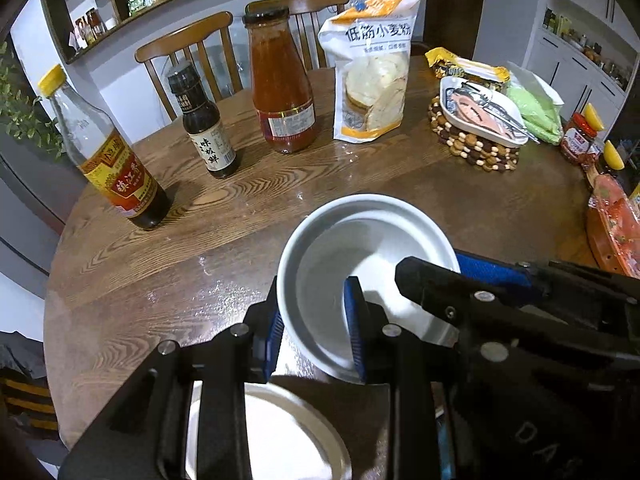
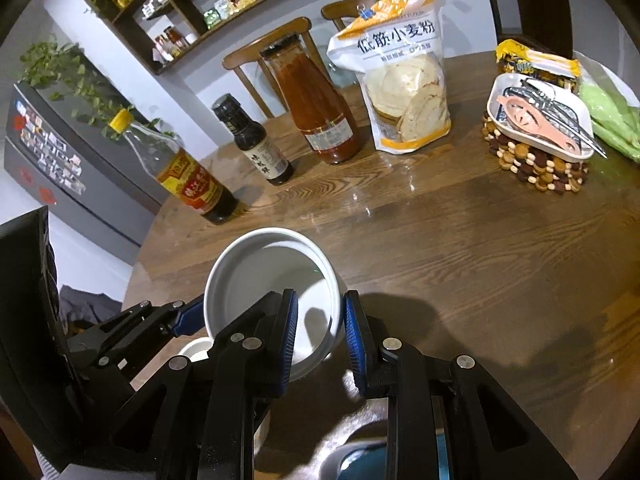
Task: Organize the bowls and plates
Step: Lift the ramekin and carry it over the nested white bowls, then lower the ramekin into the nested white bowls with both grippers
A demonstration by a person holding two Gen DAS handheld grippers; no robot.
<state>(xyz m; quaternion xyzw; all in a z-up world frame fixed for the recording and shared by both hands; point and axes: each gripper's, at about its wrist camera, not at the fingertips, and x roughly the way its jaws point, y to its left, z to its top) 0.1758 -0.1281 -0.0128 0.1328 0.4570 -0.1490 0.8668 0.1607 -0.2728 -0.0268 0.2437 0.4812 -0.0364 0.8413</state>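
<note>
A white bowl is held above the wooden table, tilted. My left gripper straddles its near-left rim, one blue pad outside and one inside, shut on it. My right gripper straddles the bowl's right rim the same way; it also shows in the left wrist view. Below the bowl lies a white plate, partly hidden by my left gripper; a bit of it shows in the right wrist view.
Behind stand a vinegar bottle, a dark sauce bottle, a red sauce jar and a flour bag. A white dish of utensils sits on a beaded trivet. Packets and jars lie at the right.
</note>
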